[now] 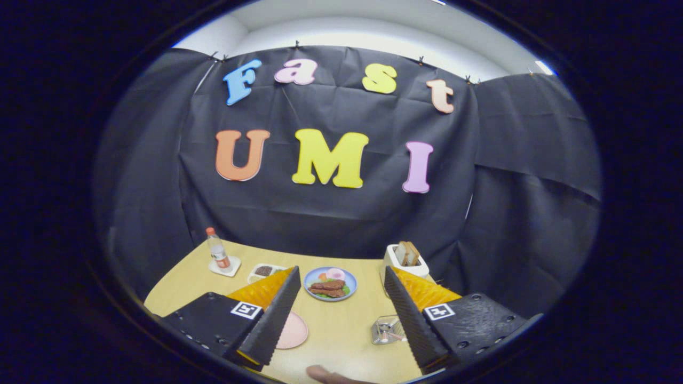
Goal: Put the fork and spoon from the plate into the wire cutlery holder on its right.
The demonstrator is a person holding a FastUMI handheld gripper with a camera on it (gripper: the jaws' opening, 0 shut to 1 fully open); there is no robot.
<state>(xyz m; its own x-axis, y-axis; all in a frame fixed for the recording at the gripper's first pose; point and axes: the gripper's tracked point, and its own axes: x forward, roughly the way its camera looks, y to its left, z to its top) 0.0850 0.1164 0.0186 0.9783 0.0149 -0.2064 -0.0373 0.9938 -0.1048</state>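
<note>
My gripper (pixel 341 274) is held above the near end of a light wooden table (pixel 341 325), open, with its fingers wide apart and nothing between them. A pale pink plate (pixel 294 332) lies low on the table beside the left finger (pixel 277 314), which hides most of it. To the plate's right, against the right finger (pixel 408 314), stands the small wire cutlery holder (pixel 384 329). I cannot tell what is inside the holder.
Beyond the fingertips lies a blue plate of food (pixel 330 284). A white toaster with bread (pixel 405 258) stands at the back right. At the back left are a bottle (pixel 217 250) on a coaster and a small tray (pixel 263 272). A person's fingertip (pixel 328 375) shows at the table's near edge.
</note>
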